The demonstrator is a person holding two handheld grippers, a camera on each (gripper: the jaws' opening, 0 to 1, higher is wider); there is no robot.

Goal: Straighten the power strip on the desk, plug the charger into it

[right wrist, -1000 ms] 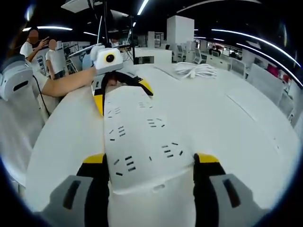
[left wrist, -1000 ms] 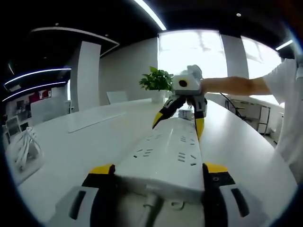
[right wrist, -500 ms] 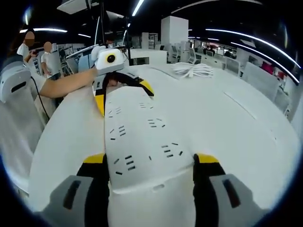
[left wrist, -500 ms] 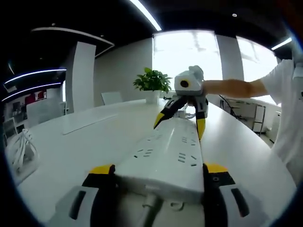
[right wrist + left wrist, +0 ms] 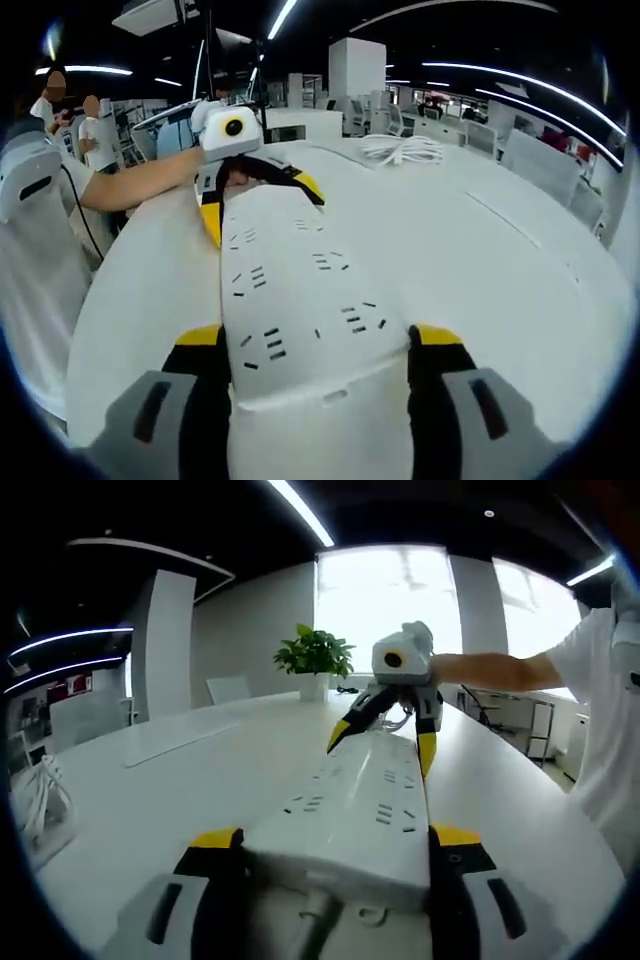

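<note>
left gripper (image 5: pixel 335 845) is nearest in the left gripper view, jaws set wide and clamped on one short end of the power strip (image 5: pixel 360 805); the cord stub hangs just below that end. right gripper (image 5: pixel 320 345) does the same in the right gripper view, jaws closed onto the opposite end, yellow pads against both long edges. so the white strip is held at both ends, lying along or just above the white bench (image 5: pixel 150 790); cannot tell if it rests on it or is lifted. further along the strip each view has the other gripper at the far end, with the person's forearm (image 5: pixel 490 667) behind it.

beyond: a coil of white cable (image 5: pixel 405 148) sits well apart on the bench, maybe the charger lead, no charger body can be made out. potted plant (image 5: pixel 313 652) at the far bench edge, bright windows behind. two people (image 5: pixel 70 105) stand far off in the office.

risks, as a judgement: the two hands turning unevenly could twist the strip or slip a pad off the smooth casing; dragging the cord stub could swing the strip crooked on release; letting go while it is raised would drop it askew.

no brand, label or writing readable, just socket slots.
</note>
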